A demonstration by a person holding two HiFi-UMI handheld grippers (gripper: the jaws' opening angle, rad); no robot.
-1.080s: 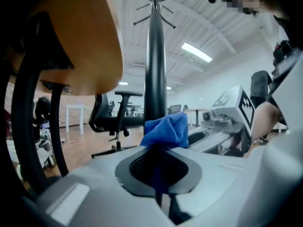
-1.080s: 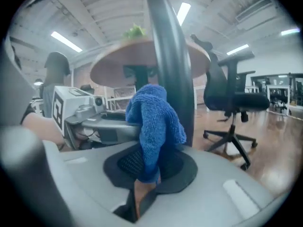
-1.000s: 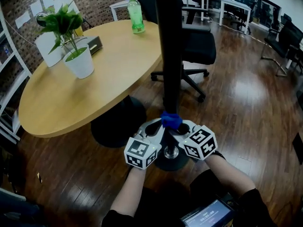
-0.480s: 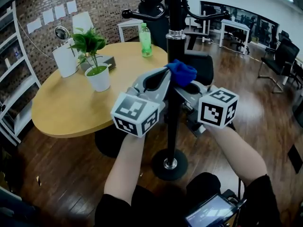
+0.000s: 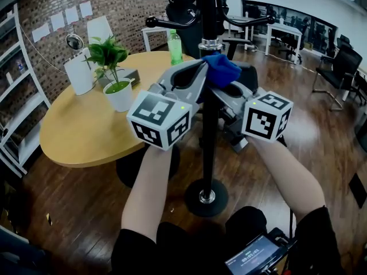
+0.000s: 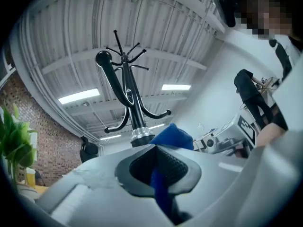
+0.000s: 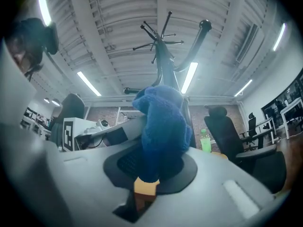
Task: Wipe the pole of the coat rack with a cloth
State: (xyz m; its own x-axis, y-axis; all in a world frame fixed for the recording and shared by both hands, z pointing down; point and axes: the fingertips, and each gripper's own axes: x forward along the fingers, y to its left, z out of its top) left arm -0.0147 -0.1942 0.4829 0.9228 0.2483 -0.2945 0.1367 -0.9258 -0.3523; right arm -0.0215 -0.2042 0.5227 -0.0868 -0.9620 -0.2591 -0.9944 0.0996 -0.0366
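Note:
The coat rack's black pole [image 5: 209,132] rises from a round base [image 5: 206,198] on the wooden floor. A blue cloth [image 5: 221,69] is bunched against the pole just under its silver collar [image 5: 210,43]. My left gripper [image 5: 198,73] and right gripper [image 5: 228,89] meet there, one on each side of the pole, both shut on the cloth. In the left gripper view a strip of the cloth [image 6: 171,136] is pinched in the left gripper [image 6: 161,174], with the pole [image 6: 135,122] and hooks above. In the right gripper view the cloth [image 7: 163,126] fills the right gripper [image 7: 151,167] and hides most of the pole [image 7: 163,65].
A round wooden table [image 5: 74,136] stands left of the rack with a potted plant [image 5: 117,90] and a green bottle [image 5: 175,46] on it. A black office chair [image 5: 248,73] is behind the pole, a shelf [image 5: 17,96] at far left, more chairs [image 5: 338,67] at right.
Both grippers have slid the cloth up the pole, from near the base to just below the silver collar. The head view has tilted up with them.

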